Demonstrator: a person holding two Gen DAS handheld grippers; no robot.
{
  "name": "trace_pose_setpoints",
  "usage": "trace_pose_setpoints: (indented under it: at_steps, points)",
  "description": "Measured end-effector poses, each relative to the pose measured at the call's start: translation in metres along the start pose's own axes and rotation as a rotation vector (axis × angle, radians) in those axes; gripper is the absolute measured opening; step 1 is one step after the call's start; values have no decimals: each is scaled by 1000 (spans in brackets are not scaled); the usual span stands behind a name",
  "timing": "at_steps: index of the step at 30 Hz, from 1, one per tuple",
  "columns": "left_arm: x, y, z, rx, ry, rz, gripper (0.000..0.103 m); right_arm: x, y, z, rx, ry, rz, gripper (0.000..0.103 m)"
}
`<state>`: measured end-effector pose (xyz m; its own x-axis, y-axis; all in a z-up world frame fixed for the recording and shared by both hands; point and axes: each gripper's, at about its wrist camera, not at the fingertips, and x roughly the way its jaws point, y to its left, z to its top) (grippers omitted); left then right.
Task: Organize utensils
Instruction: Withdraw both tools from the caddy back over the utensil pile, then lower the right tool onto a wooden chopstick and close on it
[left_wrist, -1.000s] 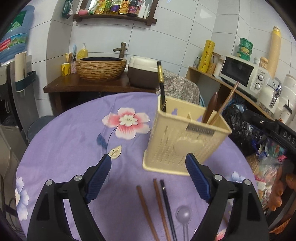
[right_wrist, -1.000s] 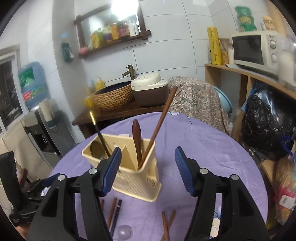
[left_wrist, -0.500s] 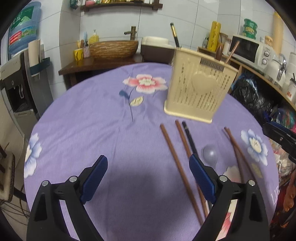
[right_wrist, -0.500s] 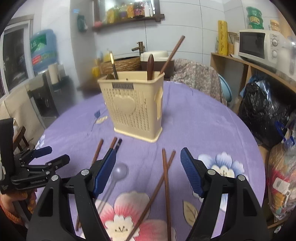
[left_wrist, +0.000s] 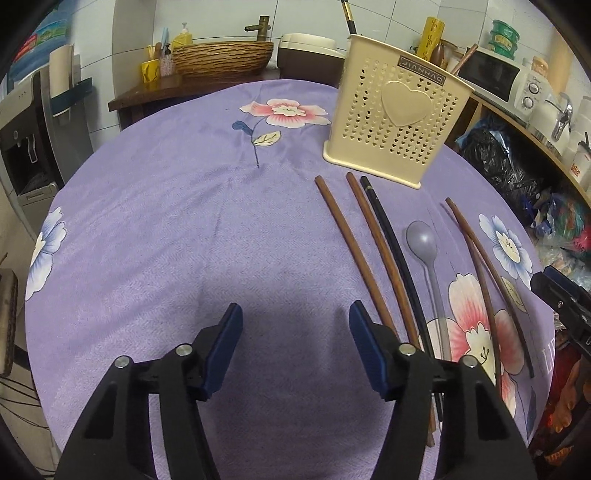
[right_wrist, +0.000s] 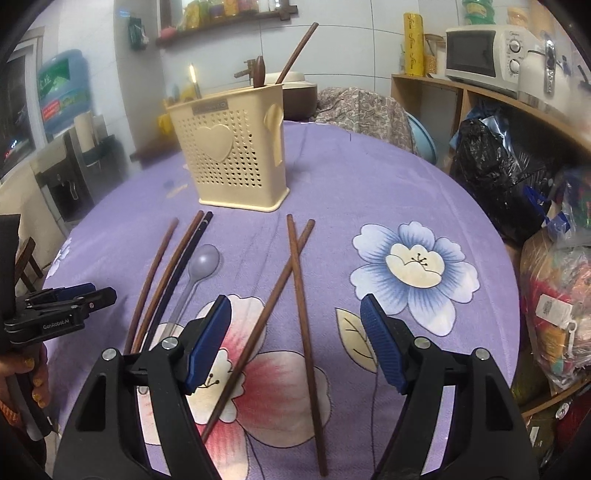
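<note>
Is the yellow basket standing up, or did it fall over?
Standing up. The basket sits flat on its base on the purple tablecloth, with utensils poking out the top.

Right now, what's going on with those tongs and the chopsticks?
Left tongs open, empty. Right tongs open over crossed chopsticks. Spoon on cloth. Holder ahead, nothing blocking.

A matt purple floral cloth (left_wrist: 184, 221) is covering the counter; ahead of the left hand-held gripper (left_wrist: 294, 349), a perforated cream plastic utensil holder (left_wrist: 391, 118) is looking smooth, brown wooden chopsticks (left_wrist: 354, 251) dull.
</note>
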<state>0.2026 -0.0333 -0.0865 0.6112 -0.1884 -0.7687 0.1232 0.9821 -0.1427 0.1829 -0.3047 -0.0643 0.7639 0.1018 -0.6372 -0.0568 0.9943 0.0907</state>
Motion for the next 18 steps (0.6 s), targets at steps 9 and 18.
trace_pose_setpoints:
  at_steps: [9,18]
  points:
    - [15,-30,15,32,38,-26,55,0,-3,-2,10,12,10,72]
    - [23,-48,17,89,44,38,51,4,0,0,-7,32,3,72]
